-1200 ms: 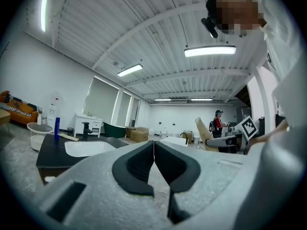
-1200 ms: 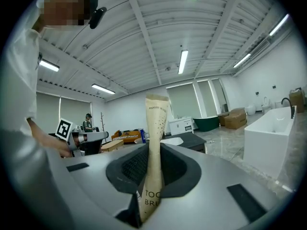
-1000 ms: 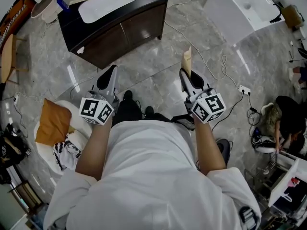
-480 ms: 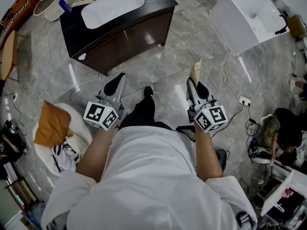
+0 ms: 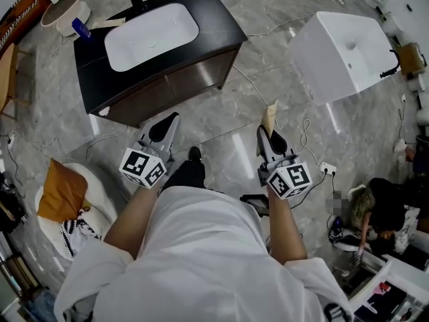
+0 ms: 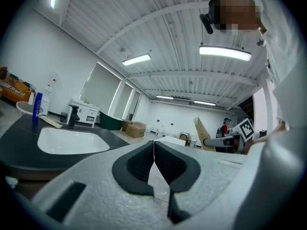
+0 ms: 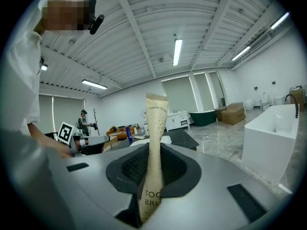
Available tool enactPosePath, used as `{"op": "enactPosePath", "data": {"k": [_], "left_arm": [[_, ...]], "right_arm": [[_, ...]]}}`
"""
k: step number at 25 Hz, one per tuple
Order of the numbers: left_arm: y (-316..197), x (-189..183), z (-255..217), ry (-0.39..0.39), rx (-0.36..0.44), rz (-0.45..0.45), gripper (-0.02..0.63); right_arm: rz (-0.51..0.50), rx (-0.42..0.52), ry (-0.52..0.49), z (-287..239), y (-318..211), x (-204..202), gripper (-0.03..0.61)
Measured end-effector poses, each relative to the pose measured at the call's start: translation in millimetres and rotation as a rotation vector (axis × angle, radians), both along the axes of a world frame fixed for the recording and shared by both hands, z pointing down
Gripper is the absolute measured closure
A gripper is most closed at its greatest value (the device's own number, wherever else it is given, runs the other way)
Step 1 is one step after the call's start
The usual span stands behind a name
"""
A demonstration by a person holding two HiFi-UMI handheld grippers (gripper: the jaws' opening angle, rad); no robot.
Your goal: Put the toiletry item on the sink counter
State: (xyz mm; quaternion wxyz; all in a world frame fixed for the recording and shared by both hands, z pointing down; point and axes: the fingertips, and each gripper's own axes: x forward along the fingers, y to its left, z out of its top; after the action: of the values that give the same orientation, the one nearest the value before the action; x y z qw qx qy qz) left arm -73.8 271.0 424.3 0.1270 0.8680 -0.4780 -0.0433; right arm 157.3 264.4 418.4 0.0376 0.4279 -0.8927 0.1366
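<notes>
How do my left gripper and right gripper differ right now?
The left gripper is shut on nothing; the right gripper is shut on a tan packet. In the head view the left gripper shows nearer the dark sink counter than the right gripper. Both are held over the floor.

Toiletry item (image 7: 156,116): slim cream paper sleeve w/ dark print, "TOO / BRU" legible. It stood upright, pinched betw. jaws of right tool (image 7: 152,152), top end well above them. Dark bench (image 5: 218,15) w/ white basin (image 5: 151,35) lay ahead, well apart.
</notes>
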Motion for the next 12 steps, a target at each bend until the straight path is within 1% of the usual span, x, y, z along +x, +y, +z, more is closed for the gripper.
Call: {"op": "enactPosePath", "data": {"k": [7, 12], "left_arm": [[-96, 22, -5, 0.019, 0.012, 0.038, 0.595], [-142, 41, 0, 0.019, -0.005, 0.035, 0.595]], "right_arm": [[-0.017, 0.021, 0.012, -13, -83, 6, 0.523], [-0.016, -0.006, -0.014, -7, -122, 23, 0.523]]}}
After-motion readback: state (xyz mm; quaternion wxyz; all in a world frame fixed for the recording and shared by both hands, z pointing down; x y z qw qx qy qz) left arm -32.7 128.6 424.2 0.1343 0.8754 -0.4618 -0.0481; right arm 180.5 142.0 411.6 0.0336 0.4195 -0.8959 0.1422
